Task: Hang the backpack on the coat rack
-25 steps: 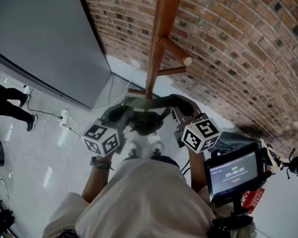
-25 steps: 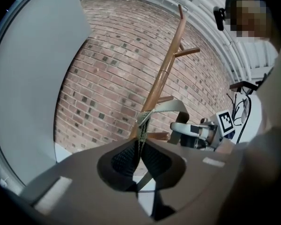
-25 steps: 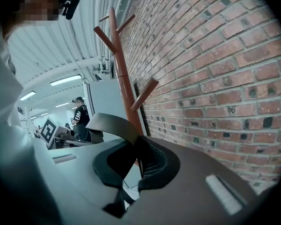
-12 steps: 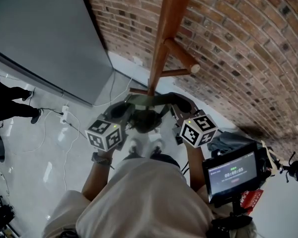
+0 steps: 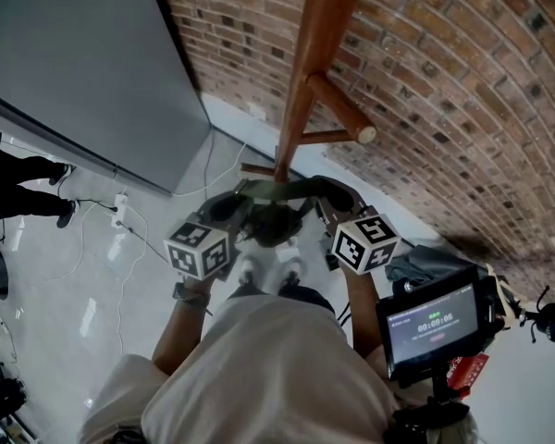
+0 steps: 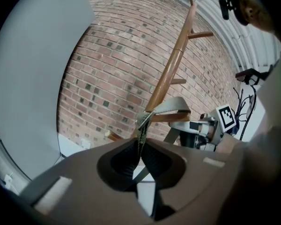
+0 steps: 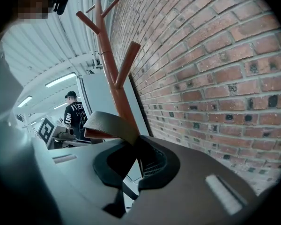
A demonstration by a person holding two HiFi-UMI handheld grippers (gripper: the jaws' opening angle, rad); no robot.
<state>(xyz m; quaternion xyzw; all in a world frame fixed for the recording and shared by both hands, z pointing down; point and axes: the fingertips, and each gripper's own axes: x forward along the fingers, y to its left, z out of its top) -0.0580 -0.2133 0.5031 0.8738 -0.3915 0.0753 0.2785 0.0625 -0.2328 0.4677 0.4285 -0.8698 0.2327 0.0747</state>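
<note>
Both grippers have drawn closer together in front of the tall brown wooden coat rack (image 5: 305,81), which stands between a grey flat panel (image 5: 83,72) and a red brick wall (image 5: 444,91). The left gripper (image 6: 140,151) and right gripper (image 7: 138,165) each clamp the olive webbing strap (image 5: 282,191), stretched between them beside the pole. The dark backpack (image 5: 273,225) hangs below, mostly hidden. Whether the strap has caught a peg is unclear.

**Backpack held by its strap at the wooden coat rack**

The coat rack (image 5: 307,81) is a reddish-brown wooden pole standing upright close to the brick wall (image 5: 462,72). Round pegs (image 5: 340,109) angle up from it at several heights. The backpack (image 5: 274,226) is dark and hangs below its strap, close in front of the pole's lower part. The grey-olive strap (image 5: 287,190) stretches in a shallow arch just before the pole, one end pinched in the left gripper (image 6: 140,153), the other in the right gripper (image 7: 136,156).
</note>
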